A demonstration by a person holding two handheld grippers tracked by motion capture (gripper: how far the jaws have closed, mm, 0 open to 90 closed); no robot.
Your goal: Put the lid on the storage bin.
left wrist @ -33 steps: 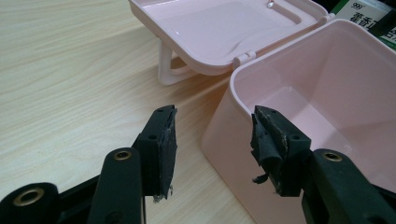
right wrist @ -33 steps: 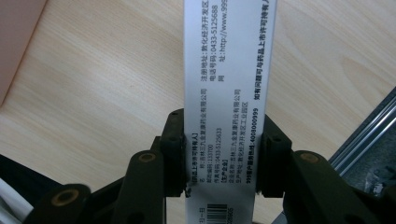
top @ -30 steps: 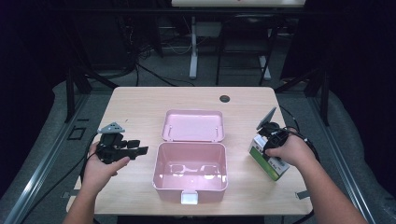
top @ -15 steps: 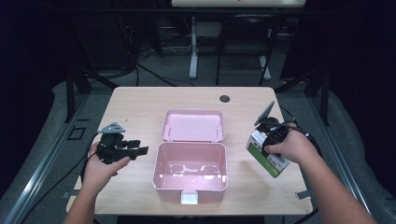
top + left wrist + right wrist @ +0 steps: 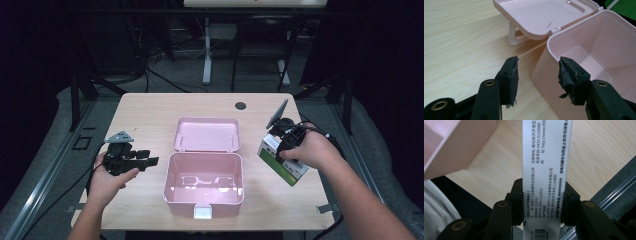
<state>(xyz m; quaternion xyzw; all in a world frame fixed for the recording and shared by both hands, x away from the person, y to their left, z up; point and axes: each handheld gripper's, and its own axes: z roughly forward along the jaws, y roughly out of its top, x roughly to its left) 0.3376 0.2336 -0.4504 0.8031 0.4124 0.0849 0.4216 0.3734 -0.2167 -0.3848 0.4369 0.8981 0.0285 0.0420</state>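
Observation:
A pink plastic box [image 5: 204, 182] stands open near the table's front middle, its lid [image 5: 206, 134] laid back behind it. My right gripper [image 5: 286, 145] is shut on a white and green carton [image 5: 283, 160], lifted off the table to the right of the box. In the right gripper view the carton's white printed side [image 5: 546, 165] runs up between both jaws, which press on it. My left gripper [image 5: 150, 161] hovers left of the box, open and empty. In the left gripper view its fingertips [image 5: 511, 72] frame the box's near corner [image 5: 544, 72].
A round dark cable hole [image 5: 241, 106] sits in the wooden table [image 5: 145, 115] near its far edge. Dark floor, cables and a white desk leg [image 5: 207, 55] lie beyond. The table's right edge [image 5: 320, 200] is close to my right forearm.
My right gripper has risen with the carton and shifted slightly left toward the box. The left gripper has stayed in place.

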